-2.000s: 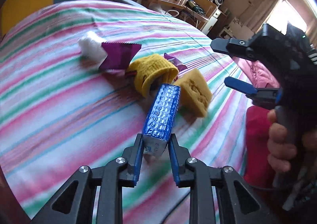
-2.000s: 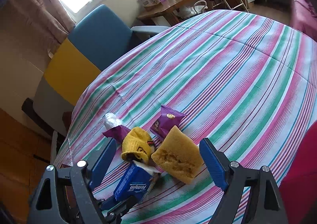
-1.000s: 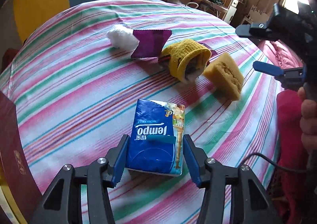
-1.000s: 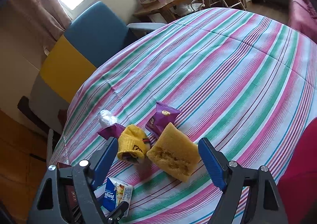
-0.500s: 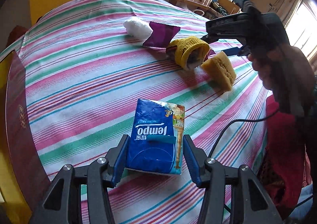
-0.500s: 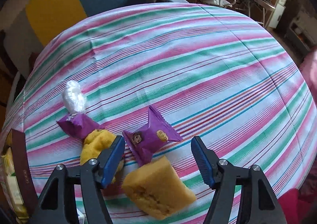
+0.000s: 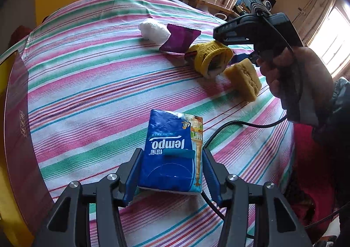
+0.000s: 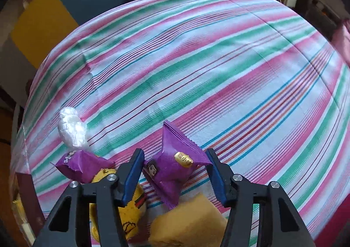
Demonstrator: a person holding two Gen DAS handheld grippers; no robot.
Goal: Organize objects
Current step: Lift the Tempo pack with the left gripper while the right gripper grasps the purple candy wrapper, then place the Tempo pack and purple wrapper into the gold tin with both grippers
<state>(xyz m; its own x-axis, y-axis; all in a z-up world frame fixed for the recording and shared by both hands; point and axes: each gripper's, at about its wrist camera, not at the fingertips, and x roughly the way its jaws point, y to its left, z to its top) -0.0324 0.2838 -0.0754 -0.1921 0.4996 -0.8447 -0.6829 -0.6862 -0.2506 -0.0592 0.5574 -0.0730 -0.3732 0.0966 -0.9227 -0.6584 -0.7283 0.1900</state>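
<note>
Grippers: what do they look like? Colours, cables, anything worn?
The left gripper and right gripper match: black open-frame arms with silver screws and blue ridged pads. From the left wrist view, the right gripper has a black body with a thin black cable trailing. The hand shows a dark sleeve.

Words I can read

Between my left tongs, the blue tissue pack (image 7: 172, 155) says "Tempo", upside down to me. The small writing on the purple snack packet (image 8: 172, 166) between my right tongs is too tiny.
</note>
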